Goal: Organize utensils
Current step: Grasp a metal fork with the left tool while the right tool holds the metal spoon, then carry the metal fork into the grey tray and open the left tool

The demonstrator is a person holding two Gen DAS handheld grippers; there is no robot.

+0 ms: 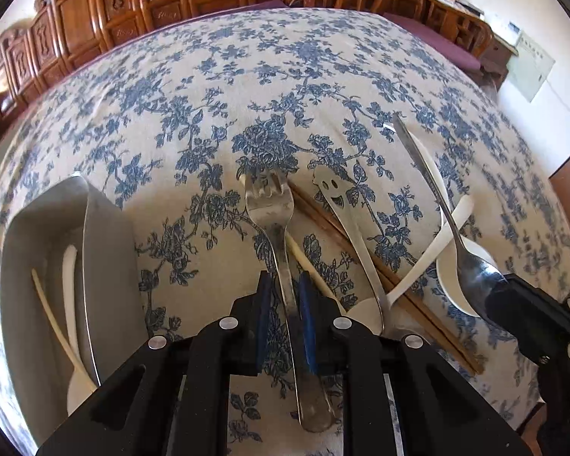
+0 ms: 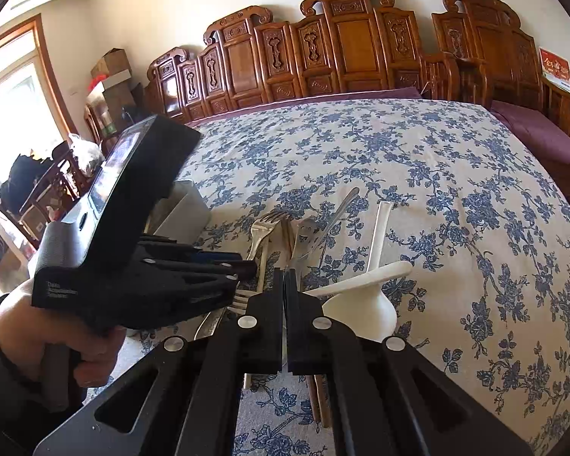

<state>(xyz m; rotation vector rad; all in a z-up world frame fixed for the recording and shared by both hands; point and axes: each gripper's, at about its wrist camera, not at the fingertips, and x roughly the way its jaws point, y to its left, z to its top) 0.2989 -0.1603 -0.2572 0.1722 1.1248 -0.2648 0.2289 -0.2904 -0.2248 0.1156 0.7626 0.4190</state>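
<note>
- The left gripper (image 1: pixel 285 296) comes down over the fork (image 1: pixel 275 228), its blue pads (image 1: pixel 307 319) on either side of the handle; whether they already press it I cannot tell
- The fork lies long on the tablecloth (image 1: pixel 209 95), prongs towards the far edge, handle end towards the near edge
- The right gripper (image 2: pixel 285 285) is closed tight, a thin sliver of metal showing in the seam between its jaws, held over the pile of cutlery
- Just right of the fork lie brown chopsticks (image 1: pixel 399 288), a spatula with a smiling face (image 1: pixel 345 220), a white spoon (image 1: pixel 429 254) and a metal spoon (image 1: pixel 456 235), crossing each other
- A grey tray (image 1: pixel 110 250) stands near the left edge, a white spoon and one pale chopstick inside
- The far half of the cloth is bare, with plenty of room; carved wooden benches (image 2: pixel 323 49) line the wall beyond
</note>
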